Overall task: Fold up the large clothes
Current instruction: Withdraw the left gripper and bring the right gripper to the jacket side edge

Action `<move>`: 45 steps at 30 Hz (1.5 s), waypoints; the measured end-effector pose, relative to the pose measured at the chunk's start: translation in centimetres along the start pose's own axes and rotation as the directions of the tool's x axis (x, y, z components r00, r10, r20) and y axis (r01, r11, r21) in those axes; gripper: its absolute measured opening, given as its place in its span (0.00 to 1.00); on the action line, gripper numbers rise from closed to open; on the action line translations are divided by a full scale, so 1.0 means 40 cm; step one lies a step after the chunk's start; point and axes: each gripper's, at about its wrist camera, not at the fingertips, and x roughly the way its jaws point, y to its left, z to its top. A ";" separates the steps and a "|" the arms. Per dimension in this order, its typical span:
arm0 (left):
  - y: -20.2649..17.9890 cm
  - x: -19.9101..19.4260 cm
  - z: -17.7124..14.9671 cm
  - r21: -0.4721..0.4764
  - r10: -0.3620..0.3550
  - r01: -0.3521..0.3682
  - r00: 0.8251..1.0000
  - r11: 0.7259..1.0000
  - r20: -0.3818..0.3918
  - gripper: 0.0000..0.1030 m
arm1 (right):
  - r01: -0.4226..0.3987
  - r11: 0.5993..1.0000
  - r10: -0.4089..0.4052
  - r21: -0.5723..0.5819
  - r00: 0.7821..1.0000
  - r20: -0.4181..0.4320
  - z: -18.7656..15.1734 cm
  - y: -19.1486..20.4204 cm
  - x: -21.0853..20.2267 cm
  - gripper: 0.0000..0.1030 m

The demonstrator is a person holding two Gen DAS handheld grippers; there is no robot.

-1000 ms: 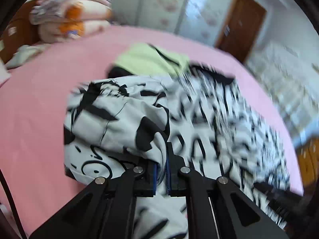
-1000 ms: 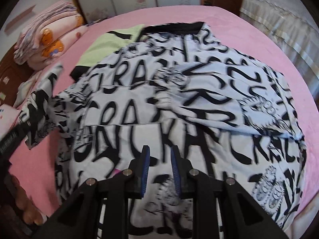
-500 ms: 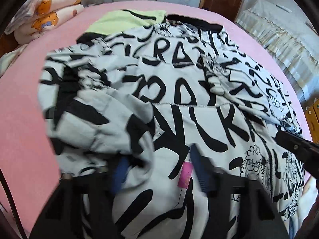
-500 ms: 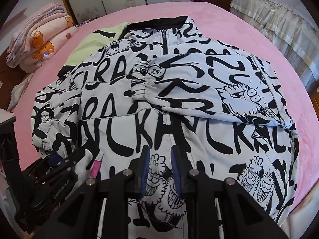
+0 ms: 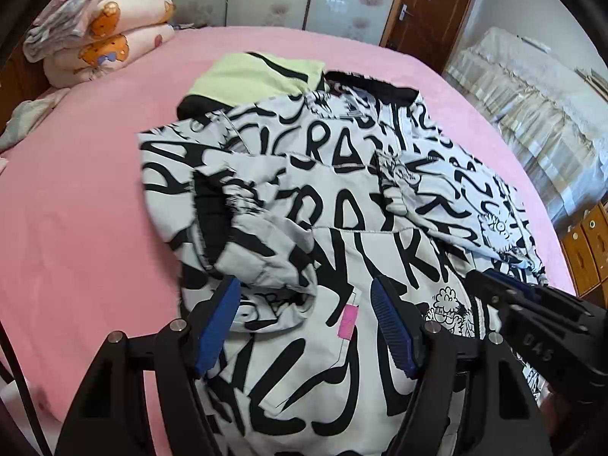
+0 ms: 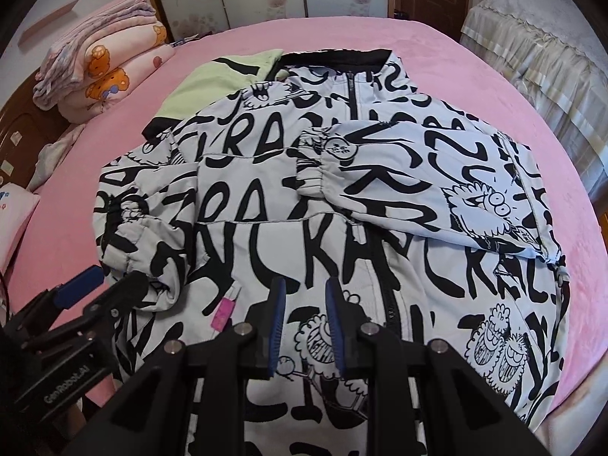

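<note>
A white jacket printed with black letters lies front up on the pink bed. Both sleeves are folded across its chest: the left sleeve and the right sleeve. My left gripper hovers over the left cuff, its jaws opening, pads off the cloth. The right gripper hangs above the lower front by the zip, with a narrow gap and nothing in it. A pink tag shows near the hem.
A pale green garment lies under the jacket's far left shoulder. Folded quilts are stacked at the bed's far left corner. A cloth-covered piece of furniture and a wooden cabinet stand to the right. Wardrobe doors and a door are behind.
My left gripper carried the left sleeve over the jacket front, let it go and spread its jaws. Both grippers have drawn back a little toward the hem.
</note>
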 end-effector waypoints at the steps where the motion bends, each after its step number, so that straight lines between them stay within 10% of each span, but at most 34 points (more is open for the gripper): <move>1: 0.006 -0.012 0.000 -0.004 0.002 -0.002 1.000 1.000 0.006 0.68 | -0.004 1.000 0.004 -0.010 1.000 0.002 0.000 0.011 -0.003 0.21; 15: 0.190 -0.126 -0.025 -0.070 0.159 -0.155 0.985 0.985 0.067 0.78 | -0.095 0.975 0.107 -0.202 0.993 0.052 0.025 0.209 -0.042 0.26; 17: 0.243 -0.128 -0.036 -0.103 0.179 -0.172 0.982 0.980 0.059 0.79 | -0.103 0.968 0.118 -0.231 0.992 0.054 0.028 0.243 -0.042 0.43; 33: 0.527 -0.036 -0.115 -0.367 0.226 -0.243 0.970 0.898 -0.088 0.79 | -0.093 0.845 0.113 -0.527 0.994 0.005 0.041 0.531 0.101 0.46; 45: 0.464 -0.025 -0.114 -0.311 0.194 -0.207 0.978 0.928 -0.074 0.79 | -0.194 0.916 0.166 -0.351 0.980 -0.111 0.070 0.390 0.178 0.46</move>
